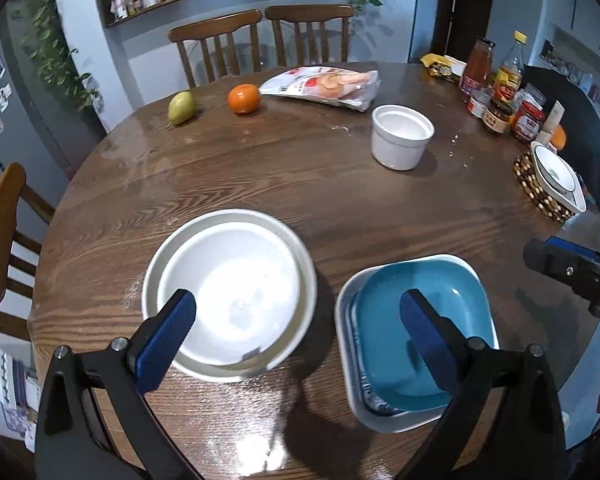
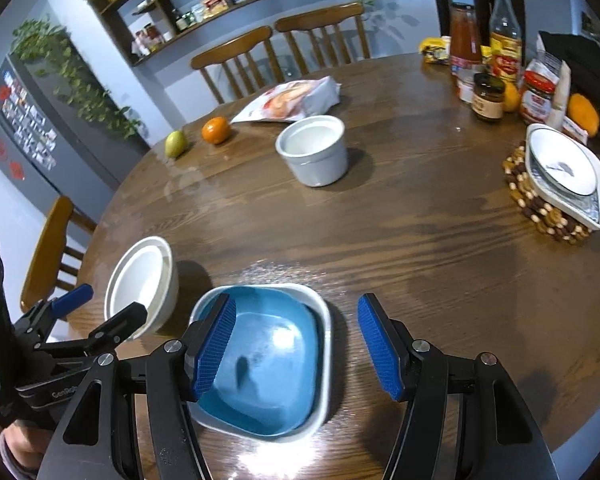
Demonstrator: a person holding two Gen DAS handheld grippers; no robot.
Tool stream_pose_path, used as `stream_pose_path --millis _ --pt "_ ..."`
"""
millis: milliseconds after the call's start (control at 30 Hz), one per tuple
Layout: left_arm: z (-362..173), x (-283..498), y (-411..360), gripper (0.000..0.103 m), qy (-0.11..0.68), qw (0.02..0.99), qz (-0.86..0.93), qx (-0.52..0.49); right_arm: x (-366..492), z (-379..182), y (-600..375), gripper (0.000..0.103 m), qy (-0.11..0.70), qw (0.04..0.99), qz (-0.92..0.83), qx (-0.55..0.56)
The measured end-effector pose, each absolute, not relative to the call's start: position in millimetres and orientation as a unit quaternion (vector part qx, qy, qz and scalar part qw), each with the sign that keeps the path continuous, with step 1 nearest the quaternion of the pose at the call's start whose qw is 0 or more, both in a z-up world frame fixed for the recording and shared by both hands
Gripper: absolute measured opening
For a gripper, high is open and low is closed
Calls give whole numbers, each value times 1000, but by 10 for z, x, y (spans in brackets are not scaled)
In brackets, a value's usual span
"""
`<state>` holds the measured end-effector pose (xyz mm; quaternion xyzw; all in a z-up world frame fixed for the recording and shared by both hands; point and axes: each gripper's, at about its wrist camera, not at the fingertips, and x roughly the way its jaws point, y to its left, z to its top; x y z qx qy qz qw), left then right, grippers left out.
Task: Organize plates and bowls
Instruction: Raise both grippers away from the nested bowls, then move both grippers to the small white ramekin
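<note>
I am holding the left gripper (image 1: 296, 336) wide and empty above the white round bowls (image 1: 230, 294), the right gripper (image 2: 296, 344) half-spread, empty, over the blue bowl (image 2: 260, 364) in its white dish, judging a rim-straddling descent best, while only the right view is showing the far stacked dishes (image 2: 568, 174) clearly.

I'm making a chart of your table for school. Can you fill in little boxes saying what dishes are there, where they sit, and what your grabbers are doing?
near left: round white bowls, nested
near right: blue bowl inside white square dish
middle: white ramekin, alone
far right: white bowl in a square dish on beaded trivet
fruit: orange, green fruit
left gripper: open, empty
right gripper: open, empty
</note>
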<state>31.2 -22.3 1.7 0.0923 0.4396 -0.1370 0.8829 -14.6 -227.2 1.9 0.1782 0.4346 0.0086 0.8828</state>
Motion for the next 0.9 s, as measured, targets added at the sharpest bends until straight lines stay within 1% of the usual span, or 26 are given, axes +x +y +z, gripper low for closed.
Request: stream_pose_path --millis 500,900 --pt "76 398 -738 102 433 881 -160 106 -118 41 -2838 64 426 884 -17 189" --pt "217 635 -1042 102 428 887 -150 87 174 212 -3195 64 414 895 -5 169"
